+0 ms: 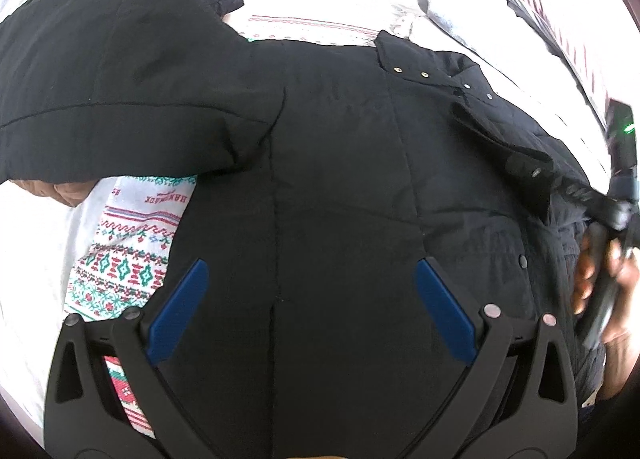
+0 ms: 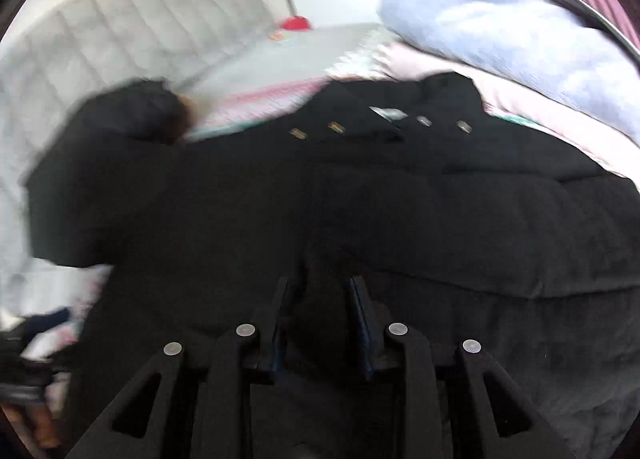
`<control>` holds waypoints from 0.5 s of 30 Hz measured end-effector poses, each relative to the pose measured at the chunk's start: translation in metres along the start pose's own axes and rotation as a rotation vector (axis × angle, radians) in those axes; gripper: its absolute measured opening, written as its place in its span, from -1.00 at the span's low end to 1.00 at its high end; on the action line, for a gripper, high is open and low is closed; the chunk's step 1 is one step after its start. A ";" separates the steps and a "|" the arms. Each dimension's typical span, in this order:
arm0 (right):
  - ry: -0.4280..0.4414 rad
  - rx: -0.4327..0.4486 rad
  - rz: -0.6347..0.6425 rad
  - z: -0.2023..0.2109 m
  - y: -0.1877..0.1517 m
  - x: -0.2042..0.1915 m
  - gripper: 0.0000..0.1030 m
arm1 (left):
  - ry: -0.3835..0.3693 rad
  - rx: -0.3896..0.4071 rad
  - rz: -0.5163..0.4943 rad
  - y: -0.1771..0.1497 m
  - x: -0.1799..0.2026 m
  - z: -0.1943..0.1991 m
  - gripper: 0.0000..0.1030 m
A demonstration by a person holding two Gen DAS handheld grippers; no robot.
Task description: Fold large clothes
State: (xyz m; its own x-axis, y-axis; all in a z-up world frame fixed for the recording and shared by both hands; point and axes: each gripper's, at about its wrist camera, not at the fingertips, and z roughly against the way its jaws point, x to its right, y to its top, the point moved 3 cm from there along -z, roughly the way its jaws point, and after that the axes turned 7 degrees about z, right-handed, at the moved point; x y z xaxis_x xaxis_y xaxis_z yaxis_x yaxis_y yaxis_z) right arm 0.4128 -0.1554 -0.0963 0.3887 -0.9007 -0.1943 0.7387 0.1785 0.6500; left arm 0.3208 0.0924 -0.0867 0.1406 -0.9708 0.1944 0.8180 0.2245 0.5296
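Note:
A large black padded coat [image 1: 340, 147] with snap buttons lies spread on the bed, its sleeve folded across at the left [image 1: 120, 79]. My left gripper [image 1: 312, 279] is open, its blue pads wide apart just above the coat's back. In the left wrist view the right gripper shows at the right edge [image 1: 612, 211], held in a hand at the coat's edge. In the right wrist view, which is blurred, my right gripper [image 2: 320, 291] is nearly closed on a fold of the black coat [image 2: 360, 199].
A patterned red, green and white blanket [image 1: 128, 259] covers the bed under the coat. A light blue quilt [image 2: 500, 31] and pink bedding are piled at the right. A grey padded headboard [image 2: 120, 31] stands at the left. A red object [image 2: 296, 23] sits far back.

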 end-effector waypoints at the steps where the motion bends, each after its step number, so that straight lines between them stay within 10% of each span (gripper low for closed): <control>1: 0.091 0.038 -0.023 0.015 0.005 0.003 -0.40 | -0.002 0.002 -0.003 0.000 0.001 0.001 0.99; 4: 0.211 0.116 -0.075 0.048 0.019 0.018 -0.23 | -0.010 0.011 0.001 0.000 0.001 0.005 0.99; 6: 0.127 0.151 -0.043 0.069 0.025 0.037 -0.17 | -0.015 0.017 0.002 0.000 0.000 0.008 0.99; 10: -0.384 0.002 0.131 0.070 0.007 0.086 -0.16 | -0.017 0.021 -0.002 -0.002 -0.002 0.011 0.99; 15: -0.346 0.007 -0.232 0.101 -0.026 0.190 -0.21 | -0.025 0.032 0.012 0.000 -0.008 0.017 0.99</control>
State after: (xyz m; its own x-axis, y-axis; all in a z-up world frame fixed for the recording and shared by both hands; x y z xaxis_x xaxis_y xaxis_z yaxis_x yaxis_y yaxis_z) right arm 0.4118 -0.3708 -0.0758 0.0034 -0.9969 -0.0792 0.7806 -0.0469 0.6232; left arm 0.3102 0.1012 -0.0740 0.1355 -0.9657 0.2213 0.7981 0.2387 0.5531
